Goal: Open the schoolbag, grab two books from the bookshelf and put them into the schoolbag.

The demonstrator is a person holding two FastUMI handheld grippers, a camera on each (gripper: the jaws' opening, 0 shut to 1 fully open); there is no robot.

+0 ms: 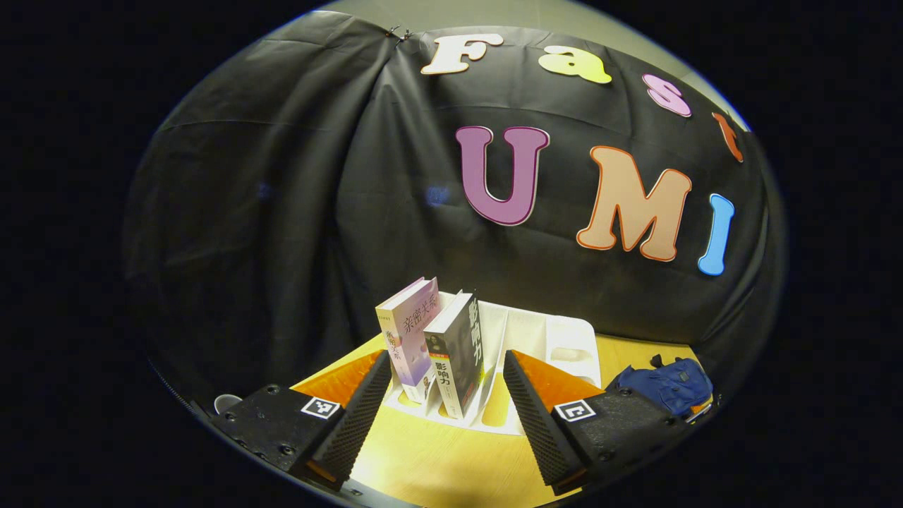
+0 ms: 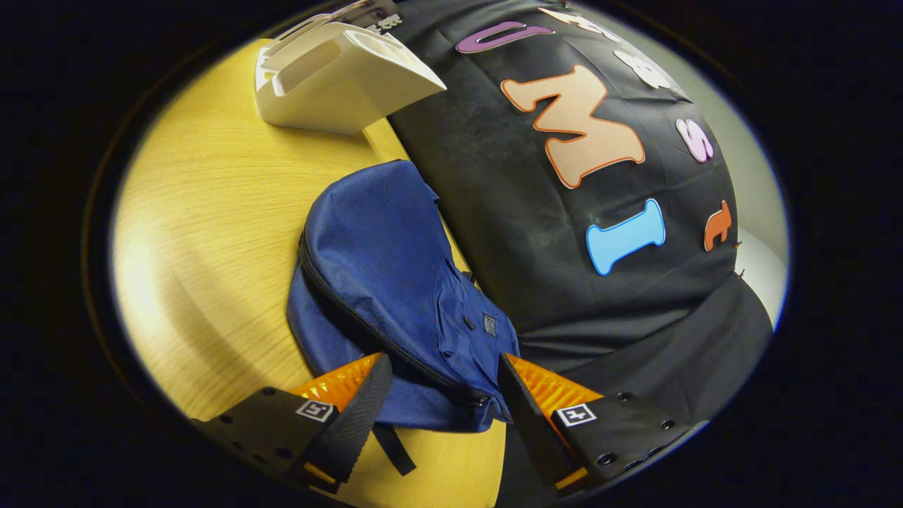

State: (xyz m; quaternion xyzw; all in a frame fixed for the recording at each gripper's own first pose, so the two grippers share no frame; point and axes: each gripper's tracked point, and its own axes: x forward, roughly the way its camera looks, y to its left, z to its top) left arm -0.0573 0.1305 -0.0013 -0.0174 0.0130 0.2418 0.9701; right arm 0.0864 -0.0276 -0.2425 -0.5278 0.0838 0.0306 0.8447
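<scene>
Two books stand upright in a white bookshelf rack (image 1: 557, 339) on the wooden table: a pale pink-and-white book (image 1: 409, 335) on the left and a dark book (image 1: 458, 353) beside it. My left gripper (image 1: 444, 395) is open, its fingers either side of the two books and a little short of them. The blue schoolbag (image 2: 381, 275) lies on the table against the black cloth, zip closed. My right gripper (image 2: 441, 395) hangs open just over the bag's near end, by the zip's end. The bag (image 1: 667, 384) also shows to the right of the rack in the left gripper view.
The wooden table (image 2: 211, 212) stretches to the left of the bag. The white rack (image 2: 338, 70) stands at the far end in the right gripper view. Black cloth wall runs close behind the bag and the rack.
</scene>
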